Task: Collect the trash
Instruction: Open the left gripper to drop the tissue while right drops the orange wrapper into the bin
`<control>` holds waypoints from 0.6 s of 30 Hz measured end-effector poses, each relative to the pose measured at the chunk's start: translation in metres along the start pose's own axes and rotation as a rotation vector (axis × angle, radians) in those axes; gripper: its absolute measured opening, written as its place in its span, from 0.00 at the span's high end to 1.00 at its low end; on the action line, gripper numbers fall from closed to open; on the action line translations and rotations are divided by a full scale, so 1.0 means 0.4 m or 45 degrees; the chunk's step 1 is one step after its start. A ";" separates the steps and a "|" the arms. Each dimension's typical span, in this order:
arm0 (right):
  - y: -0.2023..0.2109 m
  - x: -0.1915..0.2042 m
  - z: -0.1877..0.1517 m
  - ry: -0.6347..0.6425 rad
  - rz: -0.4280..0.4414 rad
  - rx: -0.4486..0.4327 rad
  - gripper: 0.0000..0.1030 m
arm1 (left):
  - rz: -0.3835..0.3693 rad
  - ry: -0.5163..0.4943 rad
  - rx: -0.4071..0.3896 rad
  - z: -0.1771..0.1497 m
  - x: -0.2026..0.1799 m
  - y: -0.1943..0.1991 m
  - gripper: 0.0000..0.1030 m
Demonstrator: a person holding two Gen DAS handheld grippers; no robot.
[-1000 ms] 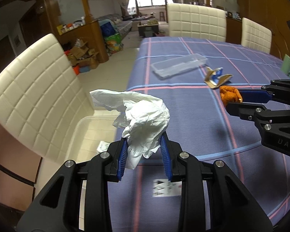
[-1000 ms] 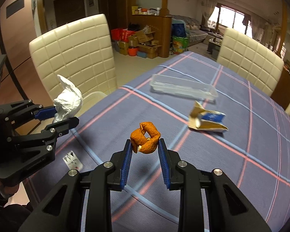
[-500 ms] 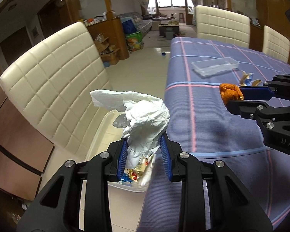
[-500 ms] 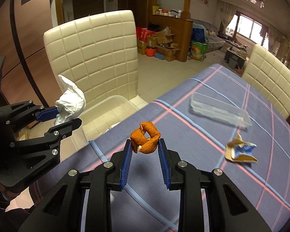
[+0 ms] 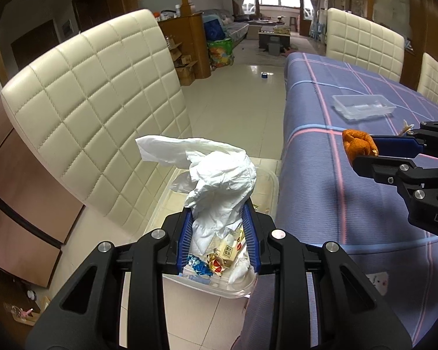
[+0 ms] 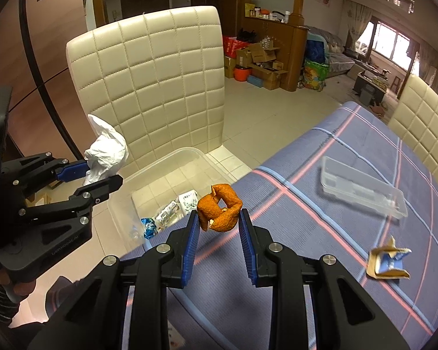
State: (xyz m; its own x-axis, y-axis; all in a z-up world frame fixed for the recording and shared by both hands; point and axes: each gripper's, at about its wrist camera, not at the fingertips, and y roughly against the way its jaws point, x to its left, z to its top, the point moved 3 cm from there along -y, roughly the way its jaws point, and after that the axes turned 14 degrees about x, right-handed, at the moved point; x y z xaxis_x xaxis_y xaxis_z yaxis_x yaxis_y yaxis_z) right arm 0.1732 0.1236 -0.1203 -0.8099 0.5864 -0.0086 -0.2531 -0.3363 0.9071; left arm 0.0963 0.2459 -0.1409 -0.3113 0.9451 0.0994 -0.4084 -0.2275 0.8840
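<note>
room: dining spot, tabletop (image 6: 321, 218) in purple plaid cloth, tiled floor, living room far back
left tool (image 5: 219, 233): clamped on one crumpled white tissue (image 5: 219, 180), up over the clear bin (image 6: 172, 163)
right tool (image 6: 219, 233): squeezed tight on one orange peel (image 6: 219, 211), at the near tabletop edge
bin: on a cream chair seat, several wrappers inside
tabletop leftovers: one clear tray (image 6: 365, 191), one torn carton (image 6: 387, 264)
chairs: three, cream quilted
</note>
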 end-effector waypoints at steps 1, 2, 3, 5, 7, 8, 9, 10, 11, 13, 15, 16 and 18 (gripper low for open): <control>-0.003 0.002 0.005 0.003 0.000 0.000 0.73 | -0.007 0.007 0.004 0.002 0.006 -0.005 0.66; -0.007 0.004 0.013 0.008 0.001 -0.001 0.73 | -0.005 0.015 0.002 0.005 0.009 -0.007 0.66; -0.009 0.005 0.019 0.011 0.001 -0.004 0.73 | -0.002 0.022 0.004 0.007 0.014 -0.012 0.66; -0.013 0.009 0.027 0.014 0.002 -0.008 0.73 | -0.007 0.033 0.015 0.011 0.019 -0.021 0.63; -0.017 0.011 0.035 0.015 0.006 -0.008 0.73 | -0.017 0.051 0.024 0.014 0.028 -0.028 0.24; -0.020 0.010 0.039 0.015 0.007 -0.008 0.73 | -0.019 0.061 0.011 0.013 0.032 -0.026 0.15; -0.022 0.011 0.041 0.016 0.007 -0.007 0.73 | -0.008 0.069 -0.004 0.013 0.035 -0.023 0.08; -0.024 0.012 0.043 0.017 0.008 -0.006 0.73 | 0.020 0.078 -0.025 0.011 0.039 -0.018 0.07; -0.026 0.011 0.042 0.017 0.009 -0.005 0.73 | 0.040 0.080 -0.031 0.011 0.043 -0.017 0.06; -0.031 0.012 0.045 0.017 0.013 -0.001 0.73 | 0.046 0.093 -0.030 0.010 0.054 -0.018 0.05; -0.036 0.018 0.048 0.022 0.020 0.003 0.73 | 0.035 0.107 -0.026 0.007 0.068 -0.019 0.05; -0.038 0.021 0.046 0.027 0.023 0.005 0.73 | 0.037 0.114 -0.027 0.003 0.075 -0.018 0.05; -0.044 0.034 0.048 0.042 0.025 0.011 0.73 | 0.045 0.123 -0.027 -0.003 0.085 -0.017 0.05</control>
State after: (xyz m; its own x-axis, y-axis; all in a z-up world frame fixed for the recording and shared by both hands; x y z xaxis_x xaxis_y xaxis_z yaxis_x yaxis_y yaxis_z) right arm 0.1769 0.1518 -0.1284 -0.8319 0.5550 -0.0044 -0.2325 -0.3412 0.9108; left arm 0.0875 0.2794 -0.1438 -0.4069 0.9095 0.0850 -0.4131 -0.2662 0.8709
